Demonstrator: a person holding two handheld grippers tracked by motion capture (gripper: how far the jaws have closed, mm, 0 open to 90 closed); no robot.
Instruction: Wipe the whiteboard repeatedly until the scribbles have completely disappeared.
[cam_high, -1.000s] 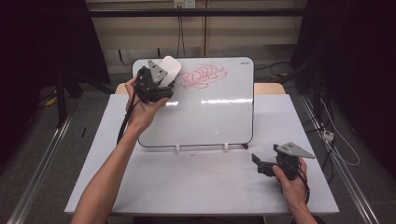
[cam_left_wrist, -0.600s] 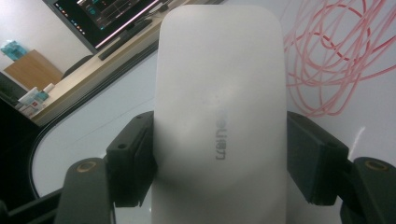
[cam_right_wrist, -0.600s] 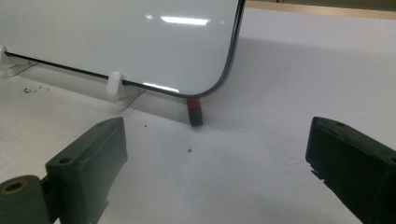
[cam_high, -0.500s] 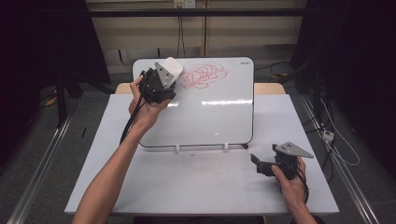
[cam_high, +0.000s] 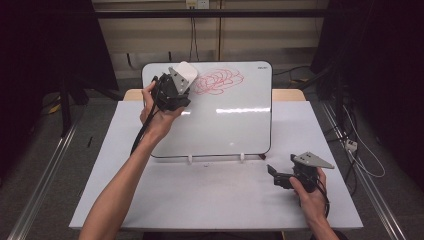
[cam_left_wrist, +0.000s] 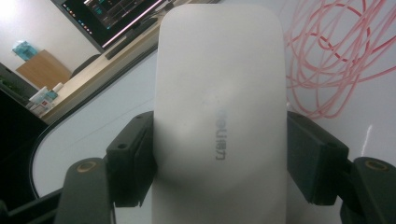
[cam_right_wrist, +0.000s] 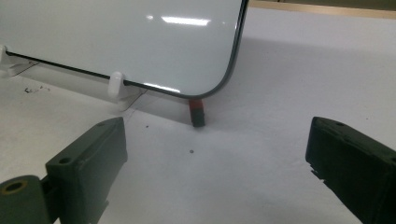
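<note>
A white eraser lies against the top left of a tilted whiteboard, just left of a red scribble. My left gripper is shut on the eraser. In the left gripper view both black jaws press the sides of the eraser, with the red scribble to its right on the board. My right gripper rests low over the table's front right, open. In the right gripper view its jaws stand wide apart with nothing between them, facing the whiteboard's lower corner.
The whiteboard leans on small white clips on a white table. A small red and black piece sits under the board's corner. Dark curtains and cables surround the table. A monitor is reflected beyond the board.
My left gripper with the eraser has drifted slightly to the right along the top of the board. The right gripper has stayed where it was.
</note>
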